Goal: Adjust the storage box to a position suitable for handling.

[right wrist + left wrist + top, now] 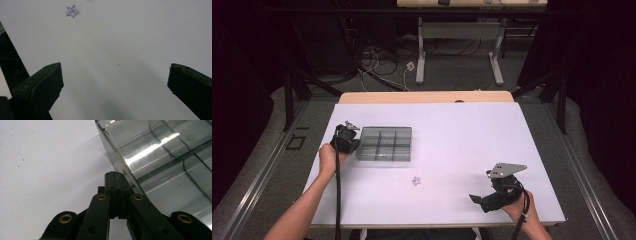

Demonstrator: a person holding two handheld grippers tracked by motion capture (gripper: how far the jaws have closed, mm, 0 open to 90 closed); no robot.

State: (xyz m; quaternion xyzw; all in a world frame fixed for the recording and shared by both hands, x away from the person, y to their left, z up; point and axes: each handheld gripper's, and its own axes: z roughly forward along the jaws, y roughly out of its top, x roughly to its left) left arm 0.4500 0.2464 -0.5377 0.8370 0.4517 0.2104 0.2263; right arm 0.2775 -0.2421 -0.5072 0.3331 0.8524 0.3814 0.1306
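A clear grey box (384, 144) with several compartments stands on the left part of the white table (462, 135). My left gripper (353, 145) is at the box's left side. In the left gripper view its jaws (115, 177) are shut with nothing between them, and their tips are right at the wall of the box (162, 157). A small purple star (416, 181) lies on the table in front of the box. My right gripper (479, 194) is near the front right corner, open. In the right gripper view its jaws (115, 72) stand wide apart over bare table, with the star (72, 11) farther off to the upper left.
The table's front edge (437, 226) runs just before both hands. Beyond the table's far edge, a second table's white legs (421, 55) and loose cables (377, 65) are on the floor. Dark curtains close off both sides.
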